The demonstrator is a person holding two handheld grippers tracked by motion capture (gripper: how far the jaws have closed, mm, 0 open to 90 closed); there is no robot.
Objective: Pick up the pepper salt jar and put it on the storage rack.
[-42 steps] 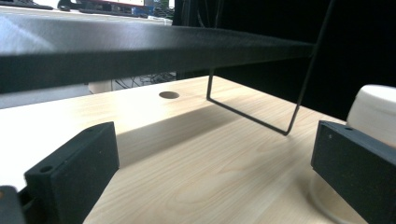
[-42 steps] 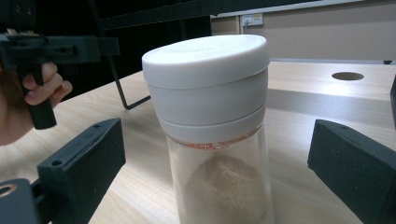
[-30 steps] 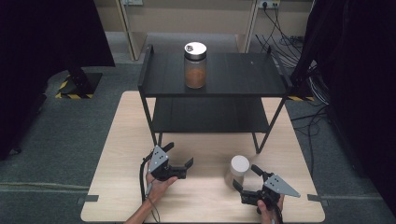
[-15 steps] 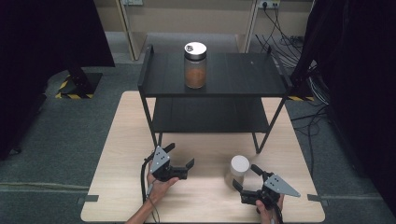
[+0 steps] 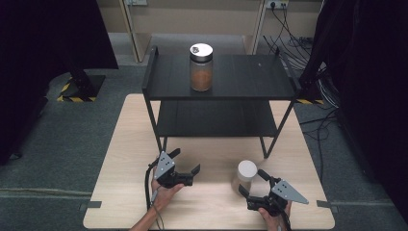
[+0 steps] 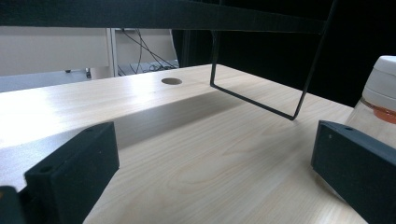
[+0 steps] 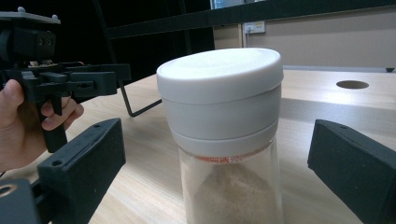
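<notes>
A clear jar with a white lid (image 5: 245, 175) (image 7: 223, 135) (image 6: 379, 100), partly filled with tan powder, stands on the wooden table near its front right. My right gripper (image 5: 254, 183) (image 7: 217, 182) is open, its jaws on either side of the jar without touching it. My left gripper (image 5: 185, 162) (image 6: 210, 182) is open over bare table to the jar's left, with nothing between its jaws. It is also seen at the left of the right gripper view. A second jar (image 5: 201, 67) with brown contents and a white lid stands on the top of the black shelf (image 5: 260, 74).
The black two-level shelf stands at the table's middle and back, its thin legs (image 6: 261, 100) reaching the wood (image 5: 125, 159) just beyond both grippers. A round hole (image 7: 352, 84) is in the tabletop. Grey floor, cables and dark curtains surround the table.
</notes>
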